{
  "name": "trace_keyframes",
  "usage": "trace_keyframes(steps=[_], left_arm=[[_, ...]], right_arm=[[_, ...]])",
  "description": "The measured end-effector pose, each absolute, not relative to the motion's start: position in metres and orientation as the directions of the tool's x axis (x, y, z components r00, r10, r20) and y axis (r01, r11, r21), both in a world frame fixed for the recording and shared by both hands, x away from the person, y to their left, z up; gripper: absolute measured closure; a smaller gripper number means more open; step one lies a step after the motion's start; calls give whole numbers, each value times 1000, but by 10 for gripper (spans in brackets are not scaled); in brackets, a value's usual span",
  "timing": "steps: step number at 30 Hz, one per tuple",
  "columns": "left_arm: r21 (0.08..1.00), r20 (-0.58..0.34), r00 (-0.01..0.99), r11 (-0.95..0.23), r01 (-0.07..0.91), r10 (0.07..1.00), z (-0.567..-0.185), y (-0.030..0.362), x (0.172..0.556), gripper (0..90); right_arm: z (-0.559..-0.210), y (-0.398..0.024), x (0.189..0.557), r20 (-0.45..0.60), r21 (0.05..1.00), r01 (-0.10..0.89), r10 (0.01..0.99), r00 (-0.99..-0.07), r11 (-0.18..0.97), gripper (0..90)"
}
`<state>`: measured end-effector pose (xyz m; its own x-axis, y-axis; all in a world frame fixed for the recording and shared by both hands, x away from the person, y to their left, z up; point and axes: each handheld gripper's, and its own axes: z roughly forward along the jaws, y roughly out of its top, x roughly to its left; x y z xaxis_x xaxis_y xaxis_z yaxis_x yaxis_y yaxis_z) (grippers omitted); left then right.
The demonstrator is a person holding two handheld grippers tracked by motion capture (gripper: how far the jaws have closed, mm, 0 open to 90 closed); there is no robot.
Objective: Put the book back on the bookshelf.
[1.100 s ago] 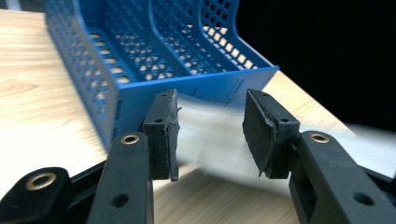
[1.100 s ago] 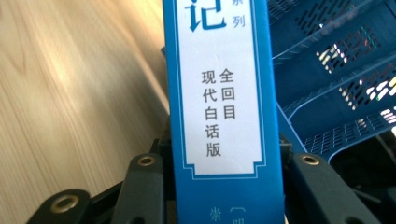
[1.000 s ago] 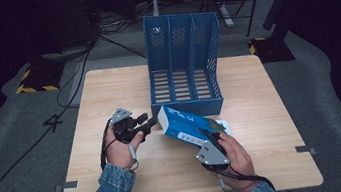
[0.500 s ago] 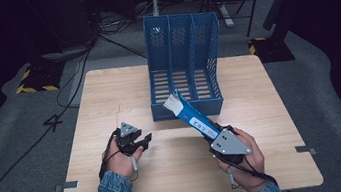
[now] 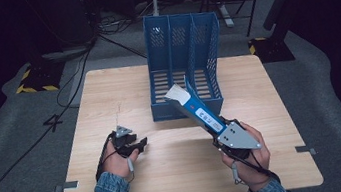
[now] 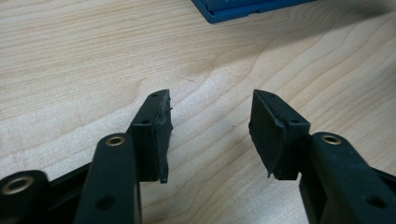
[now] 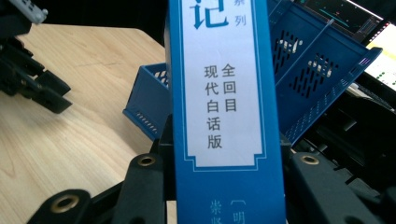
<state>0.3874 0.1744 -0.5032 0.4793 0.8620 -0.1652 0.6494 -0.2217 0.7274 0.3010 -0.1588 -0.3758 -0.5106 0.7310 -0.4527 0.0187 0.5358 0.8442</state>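
A thick blue book [image 5: 195,110] with a white spine label [image 7: 222,93] is held in my right gripper [image 5: 222,134], shut on its lower end. It slants up and away toward the front of the blue file rack [image 5: 183,71], its top end just before the middle slots. In the right gripper view the rack [image 7: 317,79] rises behind the spine. My left gripper [image 5: 137,145] rests low over the bare wood left of the rack. Its jaws have just been opening, and in the left gripper view [image 6: 210,133] nothing lies between them.
The wooden table [image 5: 108,99] has free room on its left half and along the near edge. Cables [image 5: 79,73] trail over the grey floor at the far left. A black stand foot [image 5: 272,46] sits past the table's far right corner.
The right gripper has lifted the book from lying flat to slanting up toward the rack. The left gripper has come away from the book, sunk to the table and spread its jaws.
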Motion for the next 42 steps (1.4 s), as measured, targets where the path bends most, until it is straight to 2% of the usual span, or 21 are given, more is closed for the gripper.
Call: trace_keyframes(steps=[4,6,19,27,42], left_arm=[[727,-93,489,-276,628,868,-503,166,387,419],[716,-22,505,-338,610,863,-503,159,385,395],[717,-21,503,-338,610,864,-503,158,387,376],[717,-25,493,-328,615,870,-503,156,389,369],[714,-21,496,-335,615,868,-503,156,390,369]], right_arm=[[-369,-161,301,-445,850,20,739,-506,526,623],[-363,-164,303,-434,859,20,750,-498,511,623],[-327,-175,327,-377,908,4,821,-430,419,622],[-309,-177,348,-333,922,59,861,-385,383,622],[-299,-188,384,-281,932,127,900,-334,338,622]])
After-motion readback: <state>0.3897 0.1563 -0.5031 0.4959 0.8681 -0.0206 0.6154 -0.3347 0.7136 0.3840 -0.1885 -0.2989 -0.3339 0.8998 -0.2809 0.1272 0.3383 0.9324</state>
